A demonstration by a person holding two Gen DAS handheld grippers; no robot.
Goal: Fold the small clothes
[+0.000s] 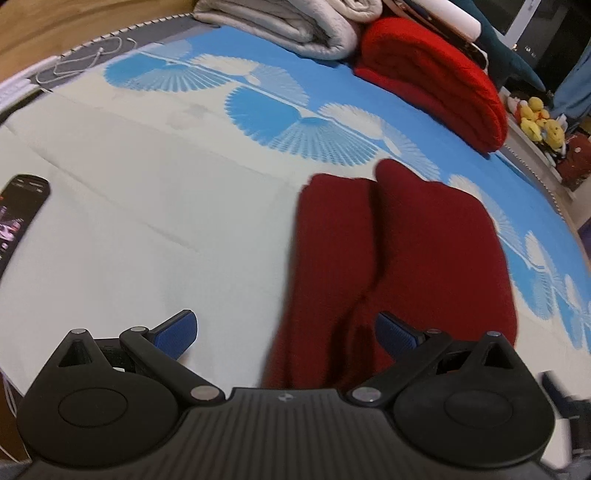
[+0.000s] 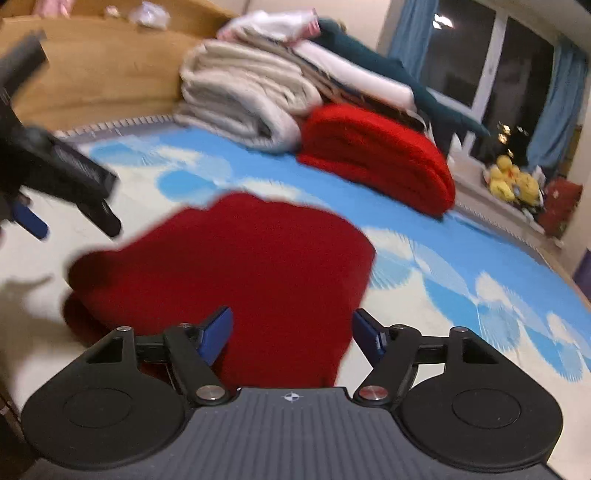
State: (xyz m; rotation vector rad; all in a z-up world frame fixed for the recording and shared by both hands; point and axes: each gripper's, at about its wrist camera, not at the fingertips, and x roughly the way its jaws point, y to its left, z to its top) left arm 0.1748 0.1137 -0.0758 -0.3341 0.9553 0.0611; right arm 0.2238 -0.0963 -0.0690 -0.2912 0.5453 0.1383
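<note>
Left wrist view: the dark red garment [image 1: 399, 258] lies on the bed [image 1: 129, 221], already doubled over with a fold line down its middle. The left gripper [image 1: 286, 332] has its fingers wide apart, holding nothing.

Right wrist view: the right gripper [image 2: 291, 338] hangs over the garment's near edge, fingers apart and empty. Further folds may remain.

We see the dark red garment [image 1: 399, 258] as a matt, fuzzy knit, much like the brighter red folded blanket [image 1: 436, 81], while the grey blanket [image 1: 295, 29] beside it looks soft and fleecy. The bed sheet [image 1: 147, 206] under them is smooth printed cloth with faint creases, and the headboard [image 2: 103, 62] is light, satin-finished wood. On the left gripper [image 1: 286, 334] we note matt black ribbed plastic, shiny metal pivot pins and blue textured pads [image 1: 177, 332].
</note>
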